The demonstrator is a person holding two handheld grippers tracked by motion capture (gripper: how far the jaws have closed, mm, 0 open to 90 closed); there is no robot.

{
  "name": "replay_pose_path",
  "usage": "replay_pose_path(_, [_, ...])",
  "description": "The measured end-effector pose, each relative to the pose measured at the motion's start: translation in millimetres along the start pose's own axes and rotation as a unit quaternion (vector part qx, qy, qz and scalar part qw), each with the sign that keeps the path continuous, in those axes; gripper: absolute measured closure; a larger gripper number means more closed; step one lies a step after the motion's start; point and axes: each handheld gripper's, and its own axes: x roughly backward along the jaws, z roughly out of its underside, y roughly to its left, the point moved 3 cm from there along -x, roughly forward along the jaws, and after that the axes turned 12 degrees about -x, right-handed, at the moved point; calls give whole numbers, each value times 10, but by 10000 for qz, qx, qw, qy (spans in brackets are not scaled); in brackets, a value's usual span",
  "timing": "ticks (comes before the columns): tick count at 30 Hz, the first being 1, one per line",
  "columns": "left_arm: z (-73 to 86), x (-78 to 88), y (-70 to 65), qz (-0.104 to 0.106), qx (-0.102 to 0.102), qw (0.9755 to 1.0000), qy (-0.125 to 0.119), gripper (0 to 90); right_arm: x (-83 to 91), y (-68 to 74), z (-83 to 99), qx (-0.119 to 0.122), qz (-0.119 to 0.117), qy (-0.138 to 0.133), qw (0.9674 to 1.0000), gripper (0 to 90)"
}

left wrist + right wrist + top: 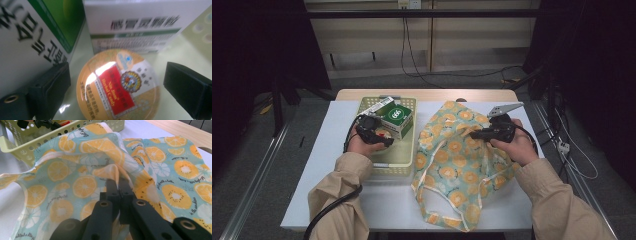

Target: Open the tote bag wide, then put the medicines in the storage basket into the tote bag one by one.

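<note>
A basket (410, 159) sits left of a bag (462, 165) on the table (319, 165); boxes (398, 119) and a tin (117, 86) lie inside.

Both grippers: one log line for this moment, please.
left gripper: open, jaws astride round tin in basket | right gripper: shut on fabric bag, lifting its edge

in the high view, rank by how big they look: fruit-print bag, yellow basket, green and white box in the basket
1. Fruit-print bag, largest by far.
2. Yellow basket, partly hidden by the left hand.
3. Green and white box, smallest; it fits inside the basket.
</note>
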Motion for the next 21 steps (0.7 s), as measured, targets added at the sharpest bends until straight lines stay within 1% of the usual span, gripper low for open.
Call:
replay_pose_path(1, [4, -16, -12, 19, -46, 10000, 65, 78, 3, -1, 3, -7, 5, 4, 10000, 898])
replay_pose_path(2, [7, -15, -14, 5, -138, 9998, 118, 93, 8, 0, 4, -12, -1, -5, 10000, 898])
replay_pose_path(3, [8, -17, -18, 21, -157, 9998, 125, 111, 13, -1, 4, -4, 3, -21, 10000, 898])
replay_pose_path(4, [12, -20, -27, 95, -93, 9998, 144, 123, 19, -1, 6, -1, 4, -20, 10000, 898])
replay_pose_path(6, [30, -17, -28, 50, -17, 9996, 267, 163, 29, -1, 12, 0, 22, -20, 10000, 898])
replay_pose_path(7, [31, -10, -26, 39, -72, 9996, 281, 187, 35, -1, 15, 0, 26, -15, 10000, 898])
replay_pose_path(11, [31, 17, -38, 43, 33, 9994, 335, 202, 60, 4, 21, 0, 37, -48, 10000, 898])
replay_pose_path(12, [28, 31, -36, 61, 87, 9995, 299, 203, 66, 4, 23, 0, 42, -45, 10000, 898])
replay_pose_path(13, [19, 51, -34, 86, 147, 9996, 206, 203, 71, 4, 24, 0, 42, -40, 10000, 898])
replay_pose_path(14, [7, 76, -31, 112, 165, 9998, 90, 203, 75, 5, 23, -1, 46, -44, 10000, 898])
replay_pose_path(15, [-6, 104, -24, 85, 157, 9998, -12, 204, 79, 5, 22, 2, 47, -46, 10000, 898])
replay_pose_path(16, [-17, 135, -16, 59, 211, 9997, -91, 204, 82, 5, 20, 0, 42, -48, 10000, 898])
replay_pose_path(17, [-29, 161, -9, 50, 275, 9995, -144, 204, 83, 5, 19, 1, 41, -46, 10000, 898])
replay_pose_path(19, [-57, 208, -8, 112, 381, 9988, -286, 204, 78, -2, 17, -11, 46, -47, 10000, 898])
replay_pose_path(21, [-87, 266, -2, 146, 439, 9983, -342, 204, 70, -9, 18, -35, 41, -61, 10000, 898])
